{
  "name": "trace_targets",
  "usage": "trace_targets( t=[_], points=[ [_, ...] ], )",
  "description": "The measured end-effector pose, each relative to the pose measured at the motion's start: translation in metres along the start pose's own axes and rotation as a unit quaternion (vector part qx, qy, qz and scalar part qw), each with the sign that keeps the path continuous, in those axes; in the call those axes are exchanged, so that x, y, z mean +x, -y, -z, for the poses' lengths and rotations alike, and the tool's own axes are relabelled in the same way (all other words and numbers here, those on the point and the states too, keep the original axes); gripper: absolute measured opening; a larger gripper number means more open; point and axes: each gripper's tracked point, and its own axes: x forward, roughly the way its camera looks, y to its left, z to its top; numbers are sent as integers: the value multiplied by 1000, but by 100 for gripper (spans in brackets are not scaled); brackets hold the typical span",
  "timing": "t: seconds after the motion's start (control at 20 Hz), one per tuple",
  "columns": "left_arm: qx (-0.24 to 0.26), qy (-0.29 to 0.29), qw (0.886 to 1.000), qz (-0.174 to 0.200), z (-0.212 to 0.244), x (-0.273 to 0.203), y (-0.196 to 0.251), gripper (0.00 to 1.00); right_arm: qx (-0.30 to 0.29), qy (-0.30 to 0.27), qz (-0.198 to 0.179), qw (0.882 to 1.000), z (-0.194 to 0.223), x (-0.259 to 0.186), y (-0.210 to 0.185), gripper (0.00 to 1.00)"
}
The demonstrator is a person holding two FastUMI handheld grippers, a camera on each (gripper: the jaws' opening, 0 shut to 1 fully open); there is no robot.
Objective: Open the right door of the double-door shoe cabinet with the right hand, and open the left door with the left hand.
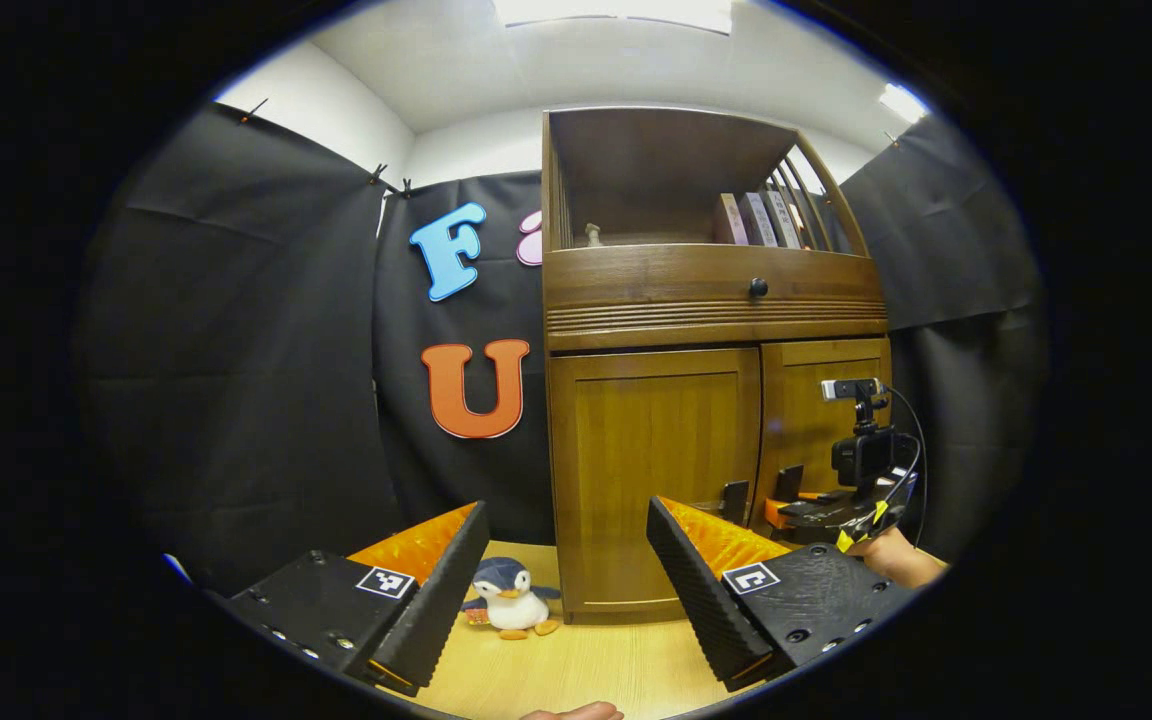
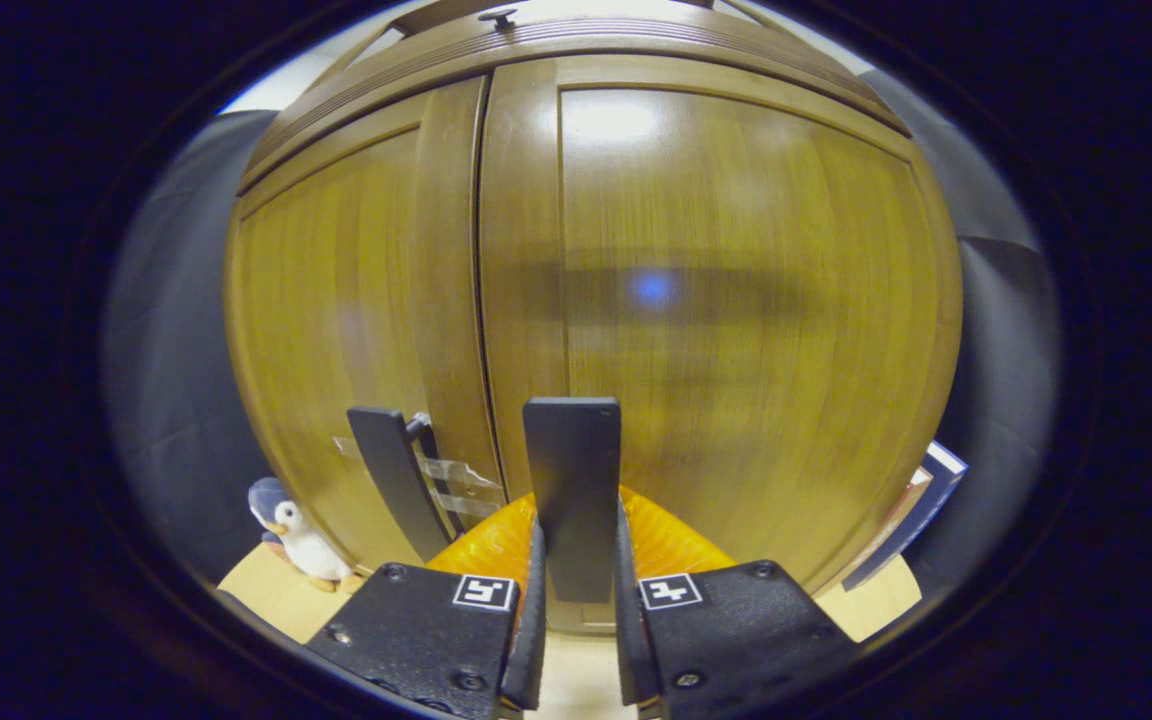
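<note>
The brown wooden shoe cabinet (image 1: 711,330) stands upright, left door (image 1: 654,475) and right door (image 2: 726,320) both closed.

Bright overhead light; fisheye-bent edges

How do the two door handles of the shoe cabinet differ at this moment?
In the right gripper view, the right door's handle sits between the right gripper fingers, which are closed on it; the left door's handle stands free, untouched. The right one appears upright and face-on, the left one slanted and more side-on. Both are dark, flat, upright tabs low on closed doors beside the centre seam.
</note>
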Motion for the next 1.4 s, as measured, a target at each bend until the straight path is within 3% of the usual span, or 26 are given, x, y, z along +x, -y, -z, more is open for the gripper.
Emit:
trace_targets(
  t=[0.4, 0.45, 0.55, 1.4],
  points=[
    [0, -3, 1000, 5, -2, -10, 10, 96, -5, 2, -15, 1000, 7, -25, 1, 31],
    [2, -4, 1000, 6, -1, -11, 12, 100, -6, 2, -18, 1000, 9, -29, 2, 31],
    [3, -5, 1000, 11, 0, -14, 18, 96, -7, 3, -25, 1000, 12, -39, 3, 31],
    [5, 2, 999, 32, -9, -36, 53, 96, -15, 21, -74, 997, 33, -126, 34, 30]
  ],
)
